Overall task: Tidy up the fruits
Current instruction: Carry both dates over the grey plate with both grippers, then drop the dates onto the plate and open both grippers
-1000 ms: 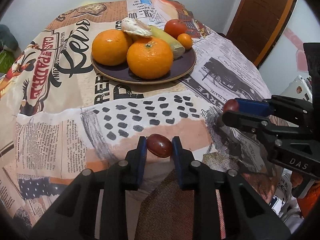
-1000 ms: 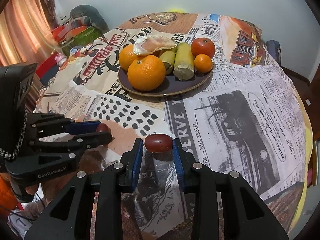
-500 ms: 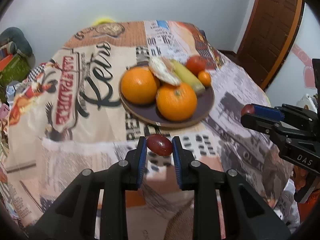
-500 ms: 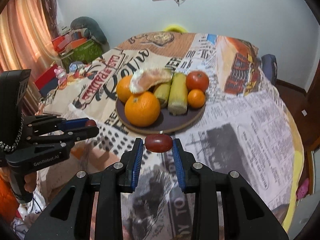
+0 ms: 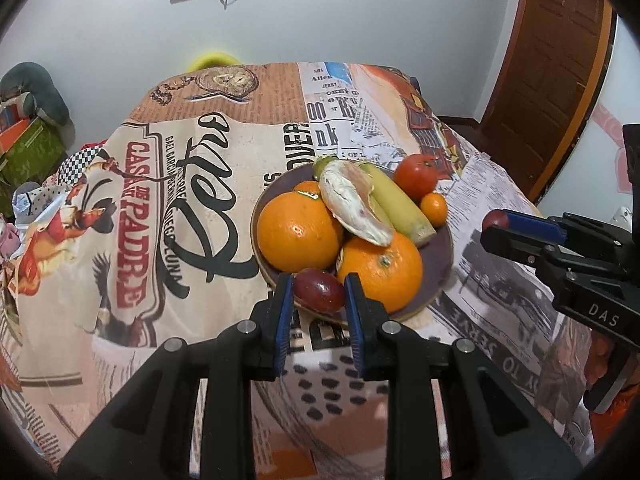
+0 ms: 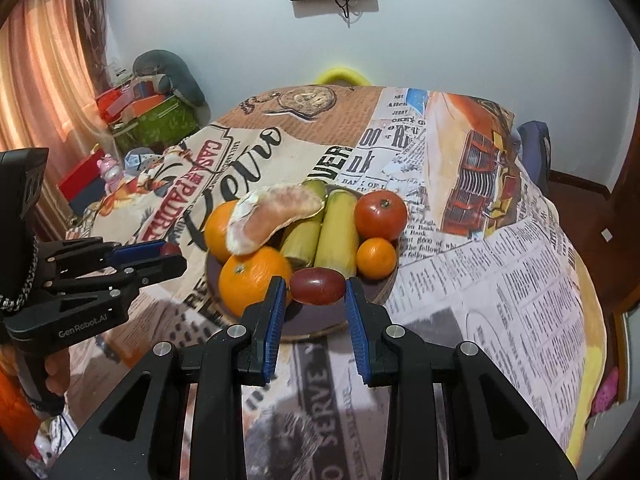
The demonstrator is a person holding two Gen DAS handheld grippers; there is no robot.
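Your left gripper (image 5: 319, 296) pinches a dark red oval grape (image 5: 319, 289); your right gripper (image 6: 316, 292) clamps a second red grape (image 6: 318, 286). Both hang above the six o'clock rim of the dark round fruit plate (image 5: 436, 276), seemingly for dropping. Bare plate lies beside the near orange (image 5: 380, 270).

The left gripper (image 5: 319, 294) pinches a dark red grape (image 5: 319, 289) over the near rim of the plate (image 5: 438, 268). The right gripper (image 5: 496, 229), by the tablecloth's (image 5: 160, 200) right edge, grips another grape (image 5: 494, 220).
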